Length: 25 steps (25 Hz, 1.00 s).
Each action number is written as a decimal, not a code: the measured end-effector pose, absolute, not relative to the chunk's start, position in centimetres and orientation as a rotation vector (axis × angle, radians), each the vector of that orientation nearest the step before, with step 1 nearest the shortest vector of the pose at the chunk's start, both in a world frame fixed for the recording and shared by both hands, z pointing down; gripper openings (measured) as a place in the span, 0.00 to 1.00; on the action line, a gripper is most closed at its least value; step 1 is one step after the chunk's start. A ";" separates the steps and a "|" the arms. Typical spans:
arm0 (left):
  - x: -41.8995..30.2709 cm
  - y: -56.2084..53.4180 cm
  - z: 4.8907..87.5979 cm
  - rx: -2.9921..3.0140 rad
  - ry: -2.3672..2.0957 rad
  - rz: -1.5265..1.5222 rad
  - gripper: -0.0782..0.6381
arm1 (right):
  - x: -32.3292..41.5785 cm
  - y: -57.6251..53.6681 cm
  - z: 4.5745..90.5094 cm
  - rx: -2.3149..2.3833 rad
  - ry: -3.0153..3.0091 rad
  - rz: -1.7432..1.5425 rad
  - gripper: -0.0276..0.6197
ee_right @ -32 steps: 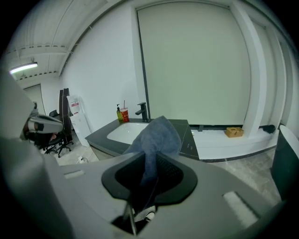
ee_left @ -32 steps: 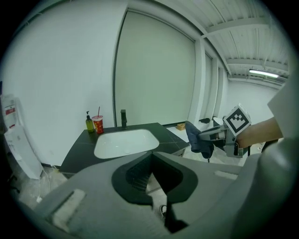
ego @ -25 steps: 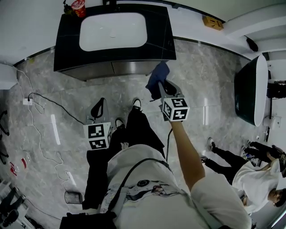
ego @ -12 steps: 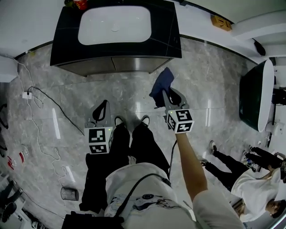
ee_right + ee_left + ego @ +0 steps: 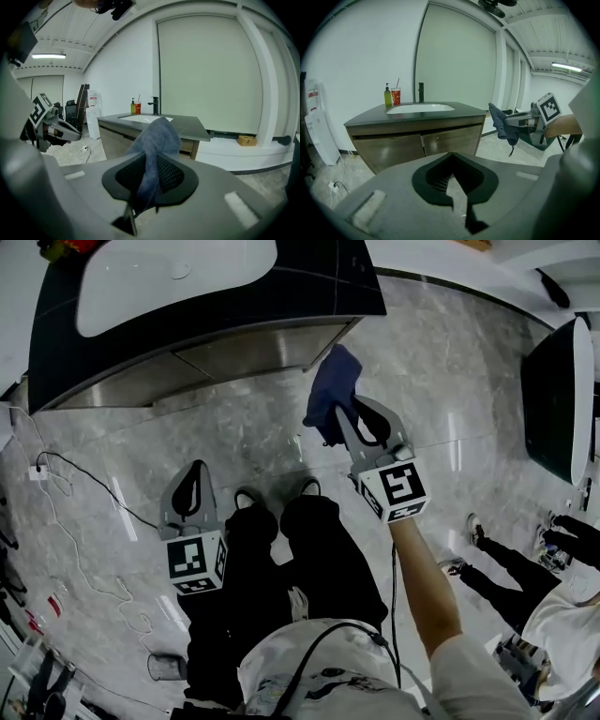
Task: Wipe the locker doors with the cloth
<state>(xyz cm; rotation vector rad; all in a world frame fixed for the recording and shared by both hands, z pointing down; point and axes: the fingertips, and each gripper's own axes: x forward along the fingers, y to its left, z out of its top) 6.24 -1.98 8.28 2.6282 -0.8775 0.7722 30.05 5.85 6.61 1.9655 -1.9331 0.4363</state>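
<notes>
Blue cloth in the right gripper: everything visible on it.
Dark blue cloth, soft, looks like microfibre, crumpled. Its middle is pinched between the right gripper's fingers; one bunch stands out ahead of the tips, a narrower tail hangs back below them. A thin cord or tag dangles from it. It hangs in the air, near the cabinet front but apart from it; nothing else touches it.
</notes>
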 end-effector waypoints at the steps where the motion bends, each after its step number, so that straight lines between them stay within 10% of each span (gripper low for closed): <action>1: 6.5 -2.2 9.6 2.634 -0.881 0.766 0.11 | 30.4 5.6 7.6 1.972 -1.939 0.409 0.15; 25: 9.5 -9.1 34.1 2.863 -1.020 0.486 0.11 | 36.5 0.4 21.6 2.167 -1.971 -0.368 0.15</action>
